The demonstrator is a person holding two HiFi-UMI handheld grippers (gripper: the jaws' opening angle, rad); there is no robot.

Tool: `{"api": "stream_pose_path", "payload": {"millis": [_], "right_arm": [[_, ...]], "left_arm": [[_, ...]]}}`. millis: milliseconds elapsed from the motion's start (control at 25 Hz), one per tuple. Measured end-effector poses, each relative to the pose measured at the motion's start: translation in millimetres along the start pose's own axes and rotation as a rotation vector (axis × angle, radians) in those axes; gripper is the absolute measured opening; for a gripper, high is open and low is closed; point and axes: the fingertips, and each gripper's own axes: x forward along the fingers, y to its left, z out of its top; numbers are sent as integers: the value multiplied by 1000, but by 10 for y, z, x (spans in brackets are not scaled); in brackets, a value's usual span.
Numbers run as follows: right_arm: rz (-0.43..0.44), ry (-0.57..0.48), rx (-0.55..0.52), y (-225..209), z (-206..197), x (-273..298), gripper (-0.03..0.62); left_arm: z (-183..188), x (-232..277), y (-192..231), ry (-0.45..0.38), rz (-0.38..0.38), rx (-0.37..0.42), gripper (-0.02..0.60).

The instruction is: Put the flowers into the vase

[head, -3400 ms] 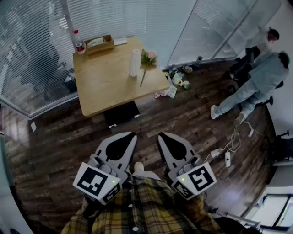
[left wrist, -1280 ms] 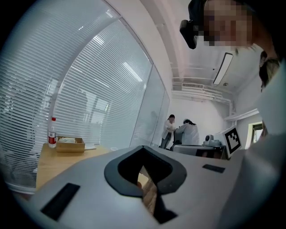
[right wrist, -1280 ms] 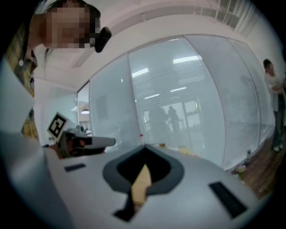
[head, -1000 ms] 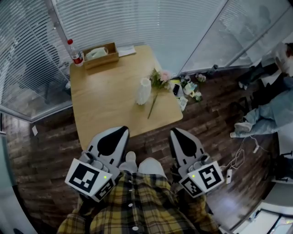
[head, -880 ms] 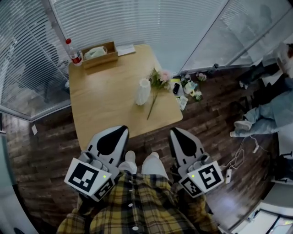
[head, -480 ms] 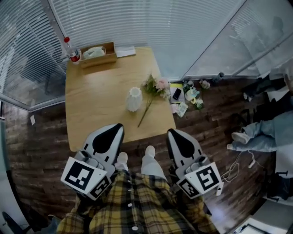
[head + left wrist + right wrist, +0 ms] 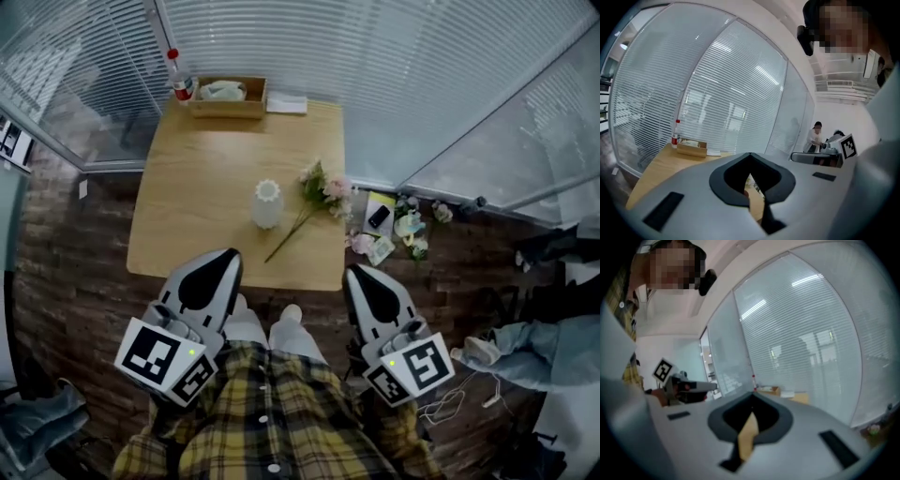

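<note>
The person has walked up to the counter (image 7: 183, 187) over the last few seconds. It used to sit well off across the floor; now its near edge is just ahead of both tools, so the approach looks about done and the pick-up has not started.

The left gripper (image 7: 228, 255) and right gripper (image 7: 355, 272) are held out over the person's knees, short of the counter. Both pairs of jaws are closed with nothing in them, and they will need to open before any grasp.

The flowers (image 7: 323, 186) lie flat just right of the white vase (image 7: 267, 203), apart from it. The blooms are far and right, close to the counter's right edge, and the stem slants back toward the near edge. The vase stands upright, about mid-counter.

There is plenty of bare wood left of the vase and along the near side for reaching in. At the far edge sit a box (image 7: 228, 97) and a bottle (image 7: 180, 84), well clear, with the slatted glass wall right behind them. Off the right edge, odds and ends (image 7: 398, 227) litter the floor, so a nudged bloom could end up down there.
</note>
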Motion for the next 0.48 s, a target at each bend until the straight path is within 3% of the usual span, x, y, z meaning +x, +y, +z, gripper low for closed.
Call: {"api": "stream_pose_path", "payload": {"millis": [240, 480], "right_arm": [[77, 36, 8, -55, -69, 216, 14], [61, 35, -10, -118, 31, 533, 14]], "left_arm": [[-12, -48, 123, -8, 86, -11, 9], [118, 108, 383, -22, 73, -16, 9]]}}
